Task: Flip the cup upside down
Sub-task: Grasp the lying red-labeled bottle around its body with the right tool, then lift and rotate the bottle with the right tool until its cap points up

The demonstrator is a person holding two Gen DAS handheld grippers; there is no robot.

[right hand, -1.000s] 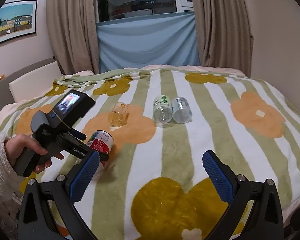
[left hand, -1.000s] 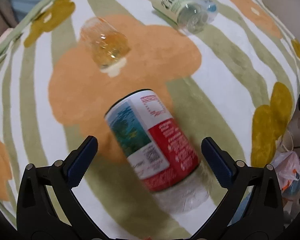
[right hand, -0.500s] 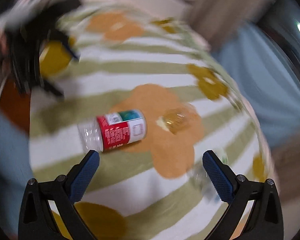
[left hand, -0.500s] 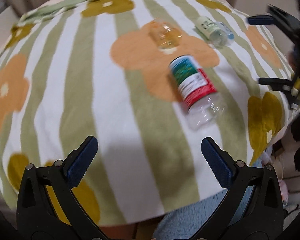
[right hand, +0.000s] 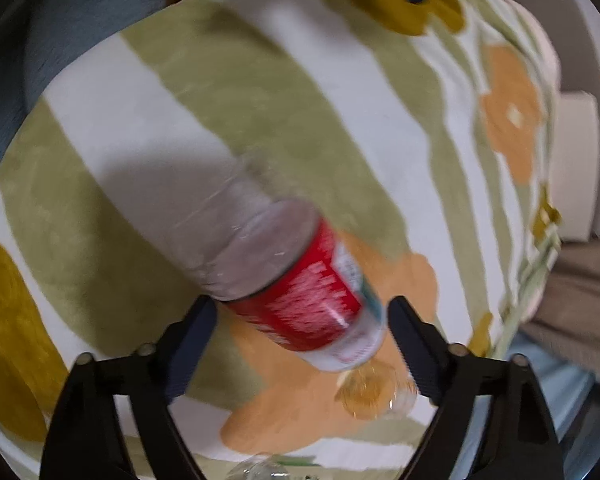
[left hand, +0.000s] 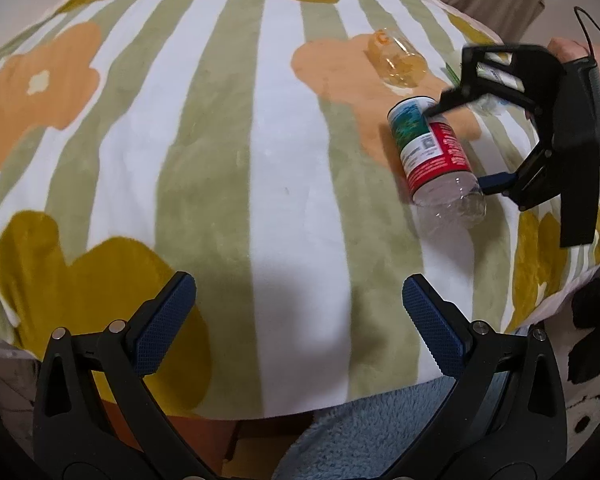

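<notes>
A clear plastic cup with a red, white and teal label (left hand: 430, 152) lies on its side on the flowered blanket (left hand: 220, 140). In the right wrist view the cup (right hand: 292, 284) sits between the open fingers of my right gripper (right hand: 300, 332), which do not grip it. The left wrist view shows the right gripper (left hand: 460, 144) straddling the cup from the far right. My left gripper (left hand: 296, 320) is open and empty near the blanket's front edge, well back from the cup.
A small clear amber-tinted cup (left hand: 396, 60) lies on its side beyond the labelled one, also low in the right wrist view (right hand: 372, 396). Another clear bottle (right hand: 268, 470) shows at the bottom edge. The bed edge and floor clutter (left hand: 592, 320) are at right.
My left gripper has pulled back to the bed's front edge. My right gripper has swung over and come down around the labelled cup.
</notes>
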